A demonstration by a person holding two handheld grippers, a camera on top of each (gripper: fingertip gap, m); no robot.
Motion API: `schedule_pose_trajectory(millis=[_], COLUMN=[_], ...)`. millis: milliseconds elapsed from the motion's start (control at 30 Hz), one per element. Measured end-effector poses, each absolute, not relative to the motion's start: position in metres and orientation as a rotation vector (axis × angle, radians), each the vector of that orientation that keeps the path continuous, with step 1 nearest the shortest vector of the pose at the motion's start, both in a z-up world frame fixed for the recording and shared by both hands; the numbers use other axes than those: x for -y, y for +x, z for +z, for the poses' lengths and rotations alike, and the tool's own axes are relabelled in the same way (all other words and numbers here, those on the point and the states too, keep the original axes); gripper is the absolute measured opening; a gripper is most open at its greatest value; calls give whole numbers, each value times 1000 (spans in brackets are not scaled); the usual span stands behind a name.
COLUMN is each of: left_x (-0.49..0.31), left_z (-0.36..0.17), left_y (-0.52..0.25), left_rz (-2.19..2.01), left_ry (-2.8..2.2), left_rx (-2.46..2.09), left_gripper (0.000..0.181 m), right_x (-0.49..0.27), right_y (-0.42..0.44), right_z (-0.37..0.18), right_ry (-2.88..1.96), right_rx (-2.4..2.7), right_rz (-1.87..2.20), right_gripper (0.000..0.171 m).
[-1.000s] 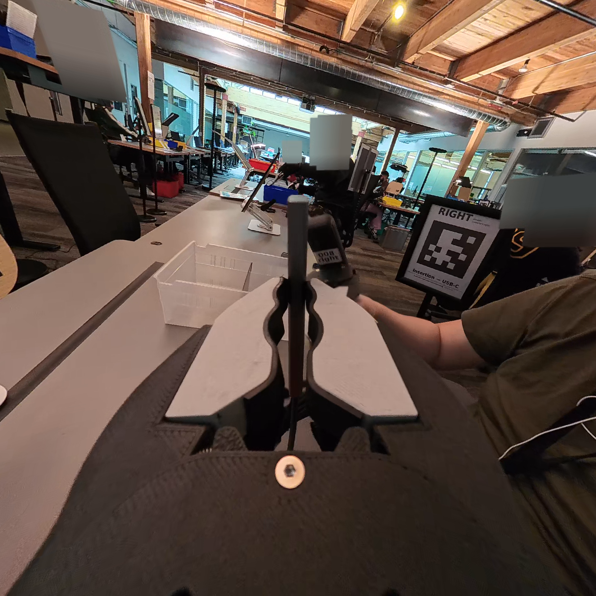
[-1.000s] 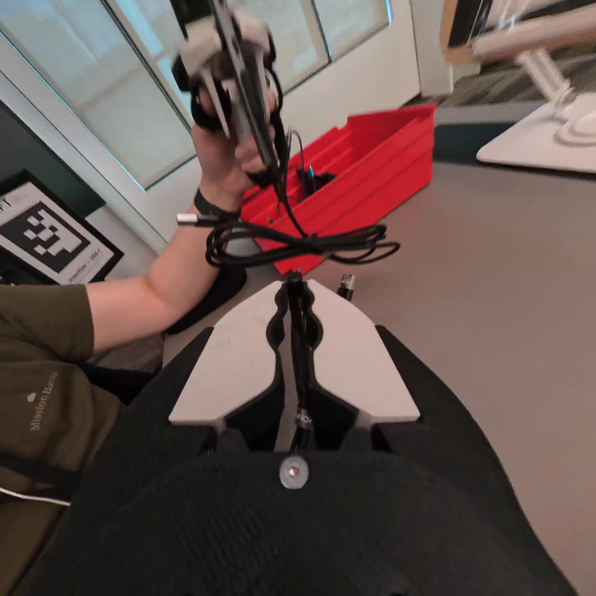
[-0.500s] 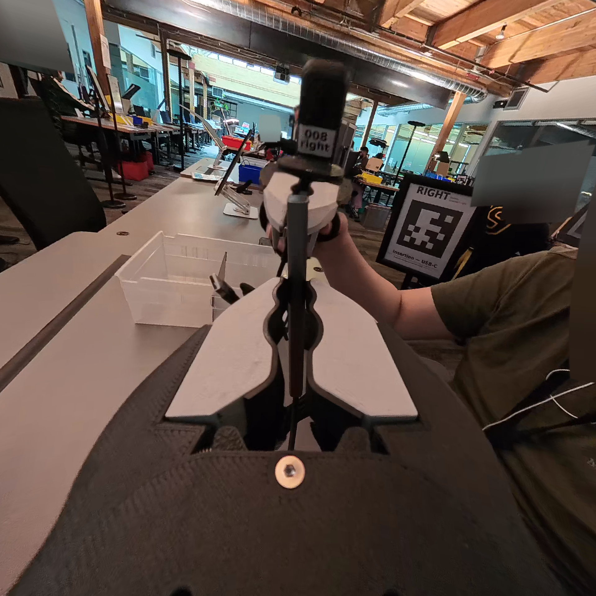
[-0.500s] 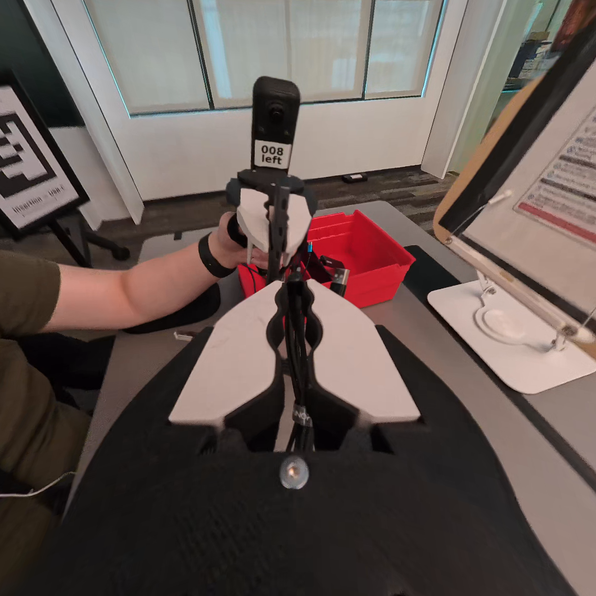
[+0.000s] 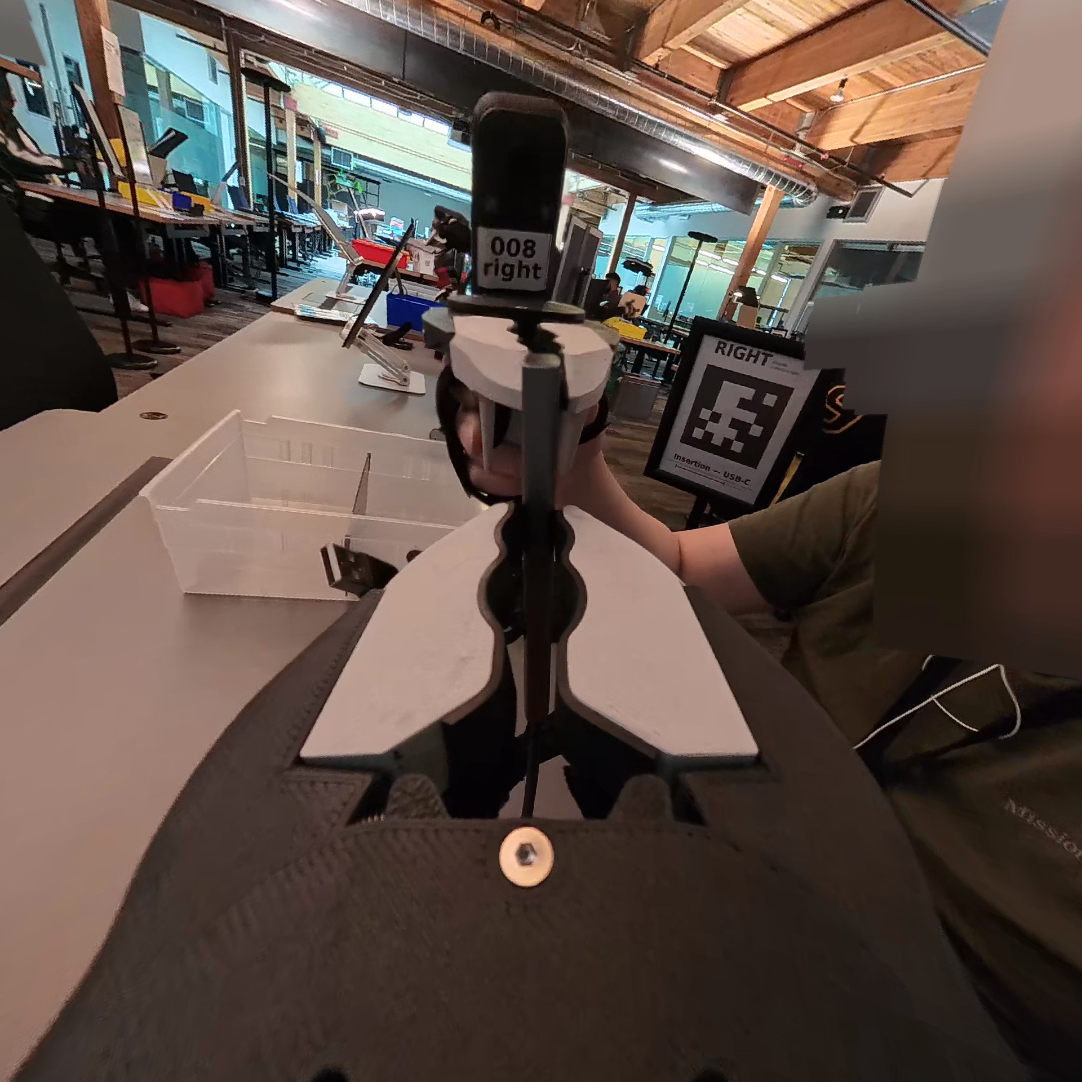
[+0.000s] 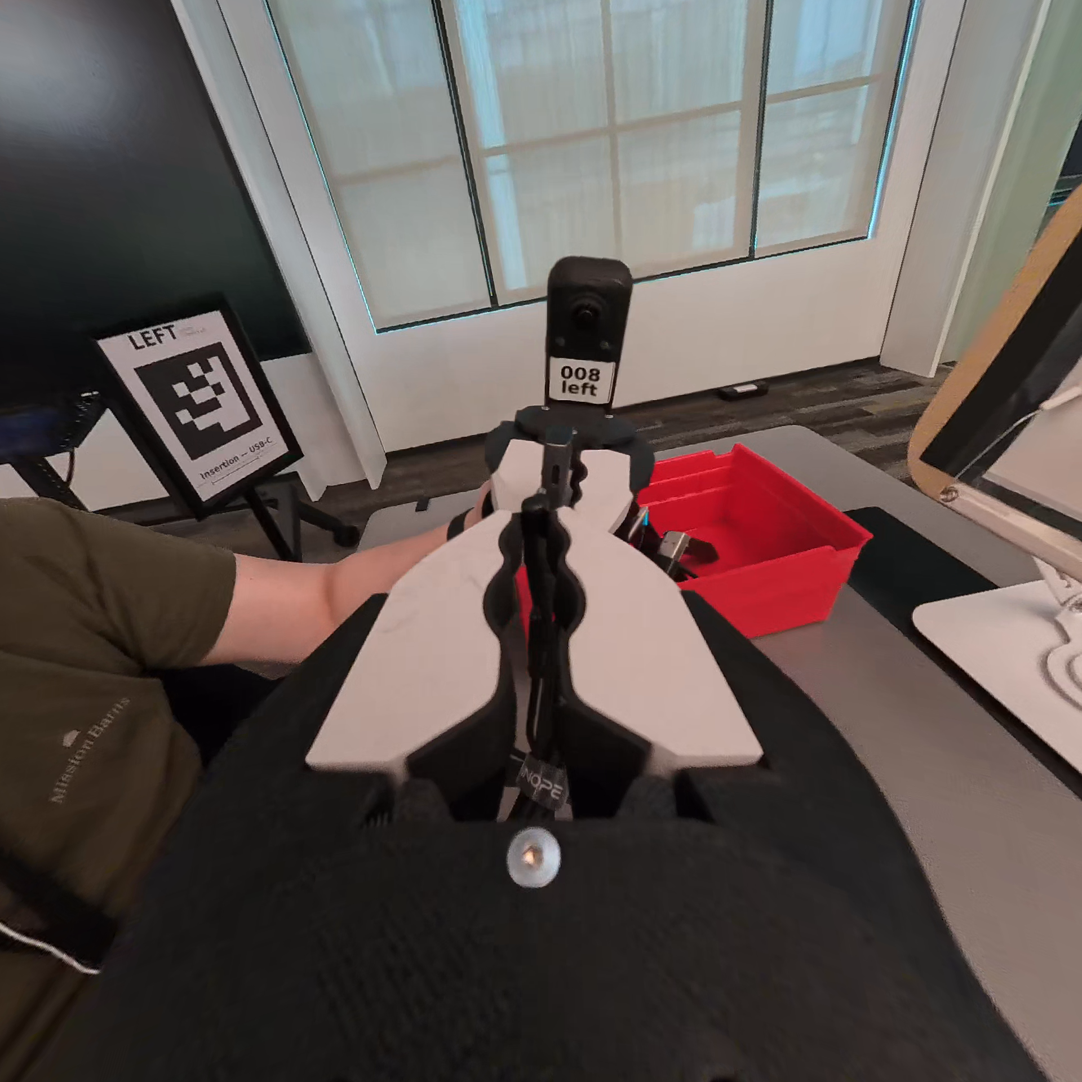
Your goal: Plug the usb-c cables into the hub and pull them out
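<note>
Upright, the grey hub (image 5: 541, 462) sits pinched in left fingers (image 5: 427, 632); right fingers (image 6: 638, 638) pinch the cable (image 6: 536, 562).

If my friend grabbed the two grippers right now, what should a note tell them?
Left gripper: shut on the grey hub, held upright in the air.
Right gripper: shut on a black cable, plug end pointing at the hub's edge.
The grippers face each other, nearly touching; whether the plug is in can't be told.
Red bin holds more cables; clear bin holds one plug.
Left: plug in, pull out, repeat.
</note>
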State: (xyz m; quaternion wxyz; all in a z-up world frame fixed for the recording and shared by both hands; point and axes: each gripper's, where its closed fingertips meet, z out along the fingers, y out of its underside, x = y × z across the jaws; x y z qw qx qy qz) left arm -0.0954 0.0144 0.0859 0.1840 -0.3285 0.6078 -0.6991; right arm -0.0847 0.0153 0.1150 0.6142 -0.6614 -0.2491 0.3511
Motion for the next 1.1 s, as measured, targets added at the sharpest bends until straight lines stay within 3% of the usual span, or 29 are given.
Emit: schedule_pose_trajectory(millis=[1100], left_x=[-13], left_z=[74], left_y=[-94], left_rz=[-1876], left_ry=[-1038], left_rx=[-1802], left_gripper=[9], right_x=[-21], right_y=[-84], right_z=[107], right_ry=[-1470], right_rx=[463], right_rz=[1101], right_gripper=[9])
